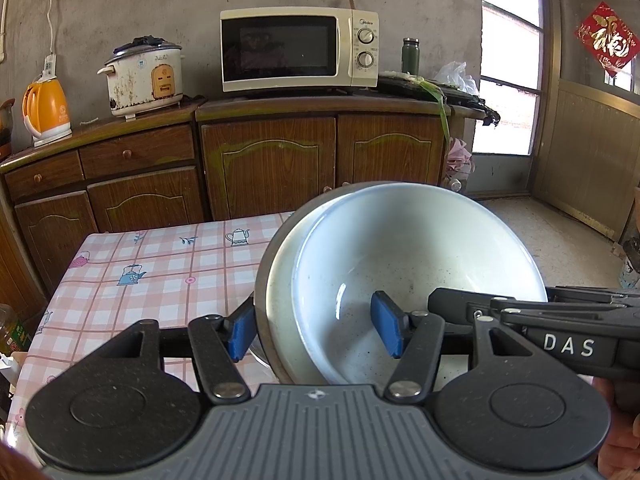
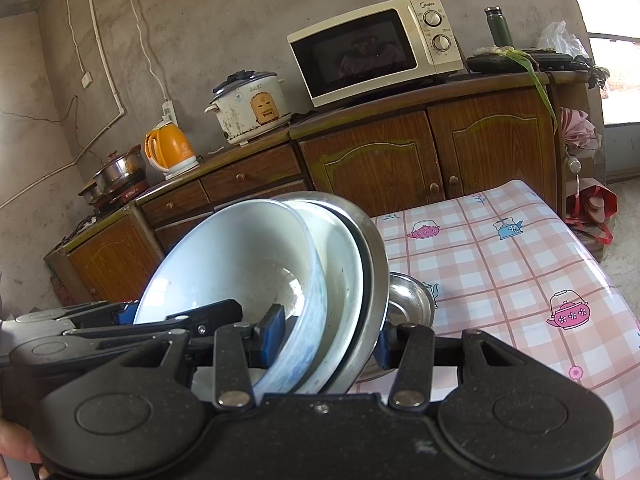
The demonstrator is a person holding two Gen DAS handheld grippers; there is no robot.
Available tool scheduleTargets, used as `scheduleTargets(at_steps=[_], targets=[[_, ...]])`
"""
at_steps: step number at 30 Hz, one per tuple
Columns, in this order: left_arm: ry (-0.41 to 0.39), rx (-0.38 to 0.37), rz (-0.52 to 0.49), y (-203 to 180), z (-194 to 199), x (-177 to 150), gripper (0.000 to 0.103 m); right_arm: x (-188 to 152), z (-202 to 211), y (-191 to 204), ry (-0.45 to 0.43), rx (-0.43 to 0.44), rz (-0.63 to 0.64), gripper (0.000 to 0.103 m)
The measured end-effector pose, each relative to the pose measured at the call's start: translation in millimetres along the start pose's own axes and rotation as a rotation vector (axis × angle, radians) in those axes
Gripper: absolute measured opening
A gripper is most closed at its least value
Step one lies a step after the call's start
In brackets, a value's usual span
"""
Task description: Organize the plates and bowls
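Blue pads: the left gripper [image 1: 316, 330] has one blue pad [image 1: 239, 334] outside the metal rim and the other inside the white bowl [image 1: 400, 264], clamped across the nested stack.
Left gripper pose: pointed forward and tilted somewhat downward, holding the stack's near-left edge, seen from the left wrist view.
Right gripper: the right gripper [image 2: 324, 338] likewise straddles the stack, one pad [image 2: 272, 334] inside the white bowl [image 2: 240, 264], the other behind the metal plate [image 2: 376, 256]; it is clenched on the rims.
Right gripper pose: angled down, rolled so the room looks slanted; it crosses in from the right edge of the left view.
Stack: white bowl inside a second white dish, inside the metal plate, tipped up on edge between both tools, above the checked tablecloth [image 2: 520, 264].
Steel bowl: a small steel bowl [image 2: 410, 296] sits on the cloth just behind the stack.
Hands: fingertips show at each frame's lower corner.
Backdrop: microwave [image 1: 298, 50] on a wooden cabinet [image 1: 268, 156].
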State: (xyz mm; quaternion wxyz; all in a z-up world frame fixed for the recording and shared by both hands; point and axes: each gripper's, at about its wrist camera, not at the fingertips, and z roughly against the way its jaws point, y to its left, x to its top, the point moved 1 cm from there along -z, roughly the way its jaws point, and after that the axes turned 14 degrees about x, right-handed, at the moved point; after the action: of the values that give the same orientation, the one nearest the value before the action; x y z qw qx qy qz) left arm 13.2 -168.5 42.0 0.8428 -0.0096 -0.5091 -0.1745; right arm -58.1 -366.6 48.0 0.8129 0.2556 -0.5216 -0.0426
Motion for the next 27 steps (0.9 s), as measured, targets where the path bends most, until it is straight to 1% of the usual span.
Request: scheduleTargets(at_steps=[16, 27], targets=[[0.010, -0.001, -0.002, -3.0, -9.6, -3.1, 0.061, 4.8, -2.7, -6.3, 0.008, 0.000, -0.006, 0.054], [0.023, 0.007, 0.003, -3.9, -18.1, -3.0, 0.061, -0.5, -11.5, -8.2, 0.019, 0.005, -0.009, 0.054]])
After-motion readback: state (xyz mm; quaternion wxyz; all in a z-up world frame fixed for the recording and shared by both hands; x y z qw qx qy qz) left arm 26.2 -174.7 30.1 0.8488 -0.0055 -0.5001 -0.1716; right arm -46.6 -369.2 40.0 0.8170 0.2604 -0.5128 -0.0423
